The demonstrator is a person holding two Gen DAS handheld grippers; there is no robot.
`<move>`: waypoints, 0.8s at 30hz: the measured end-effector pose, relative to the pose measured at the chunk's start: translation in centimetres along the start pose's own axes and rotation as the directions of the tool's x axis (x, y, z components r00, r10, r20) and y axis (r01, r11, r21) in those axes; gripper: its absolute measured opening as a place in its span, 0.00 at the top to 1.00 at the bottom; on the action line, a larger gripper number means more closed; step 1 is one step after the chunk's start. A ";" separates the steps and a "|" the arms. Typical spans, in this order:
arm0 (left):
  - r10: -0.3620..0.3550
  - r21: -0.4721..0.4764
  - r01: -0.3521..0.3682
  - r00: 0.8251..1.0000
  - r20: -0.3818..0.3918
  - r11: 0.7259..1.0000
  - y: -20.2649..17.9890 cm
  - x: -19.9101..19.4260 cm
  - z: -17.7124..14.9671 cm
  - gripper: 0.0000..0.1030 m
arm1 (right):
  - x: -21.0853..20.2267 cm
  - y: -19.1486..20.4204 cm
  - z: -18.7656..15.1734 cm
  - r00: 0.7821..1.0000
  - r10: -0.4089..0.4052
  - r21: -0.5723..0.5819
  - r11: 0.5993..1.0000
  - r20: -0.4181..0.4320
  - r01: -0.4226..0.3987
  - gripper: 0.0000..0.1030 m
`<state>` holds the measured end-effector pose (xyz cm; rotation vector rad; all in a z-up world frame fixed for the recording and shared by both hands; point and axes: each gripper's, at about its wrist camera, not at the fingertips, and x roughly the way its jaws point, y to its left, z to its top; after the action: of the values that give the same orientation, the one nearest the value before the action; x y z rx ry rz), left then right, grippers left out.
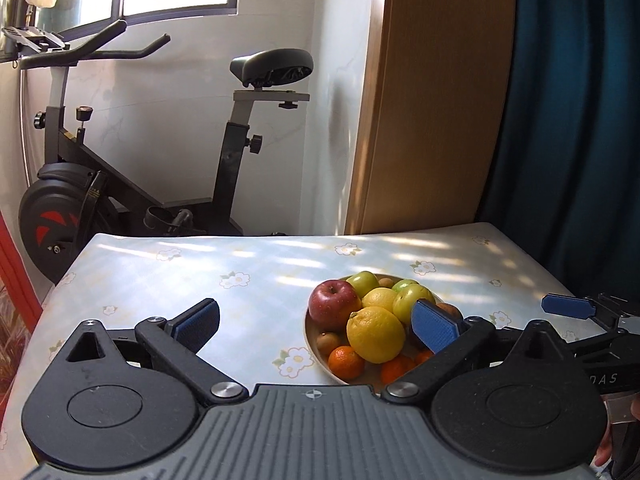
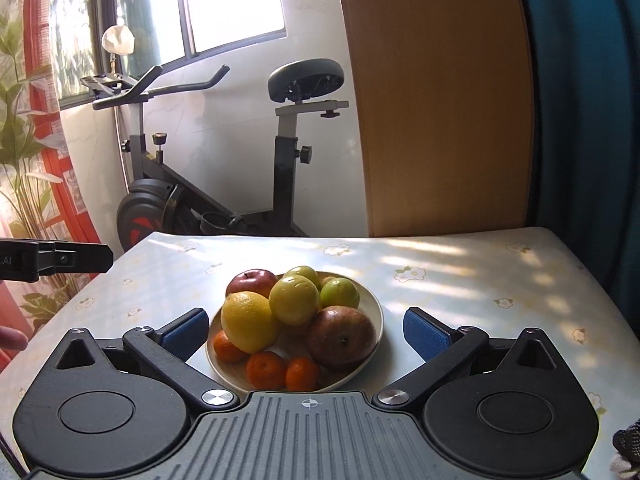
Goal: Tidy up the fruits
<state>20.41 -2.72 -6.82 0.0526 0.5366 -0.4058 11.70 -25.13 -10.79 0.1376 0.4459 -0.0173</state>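
**Supervisor:** Where do we stand on the fruit?

**Operator:** All the fruit I can see sits heaped in one pale bowl [image 2: 370,300] on the flowered tablecloth [image 2: 460,280]. In my right view I count two red apples, one at the back [image 2: 251,282] and one at the front right [image 2: 342,338], a big lemon [image 2: 250,322], several green-yellow round fruits [image 2: 295,300] and small mandarins [image 2: 266,368] along the near rim. The left view adds a brown kiwi [image 1: 328,342] tucked low at the bowl's edge.

**Supervisor:** Anything loose on the table?

**Operator:** None that I can find in either view. The cloth around the bowl shows only its print and sun patches.

**Supervisor:** And the tools?

**Operator:** My left gripper [image 1: 316,326] has its fingers spread wide with nothing between them; it hangs just left of the bowl, its right pad overlapping the fruit in view. My right gripper [image 2: 306,330] is likewise spread and holding nothing, lined up on the bowl from the near side.

**Supervisor:** So done, or not?

**Operator:** I can't settle that. A full bowl fits fruit already gathered, and it fits a pile waiting to be sorted out elsewhere. I see no second dish or tray, so I'd judge gathered as slightly likelier, no more than that.
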 end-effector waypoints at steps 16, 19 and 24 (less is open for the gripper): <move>0.086 -0.024 -0.084 0.990 0.111 0.996 -0.2 -9.5 0.6 0.00 | -8.4 4.5 3.2 0.998 -0.034 -0.017 0.999 0.053 0.035 0.00; 0.101 0.003 -0.102 0.988 0.118 0.995 -1.0 -10.2 0.6 0.00 | -9.3 4.8 3.4 0.998 -0.033 -0.021 0.999 0.050 0.034 0.00; 0.101 0.001 -0.102 0.986 0.136 0.995 -1.6 -11.3 0.5 0.00 | -10.2 5.2 3.8 0.997 -0.041 -0.032 0.999 0.058 0.043 0.00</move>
<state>11.17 -0.21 -0.61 0.0592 0.3965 -0.3097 4.39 -20.61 -2.30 0.0945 0.3918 -0.0547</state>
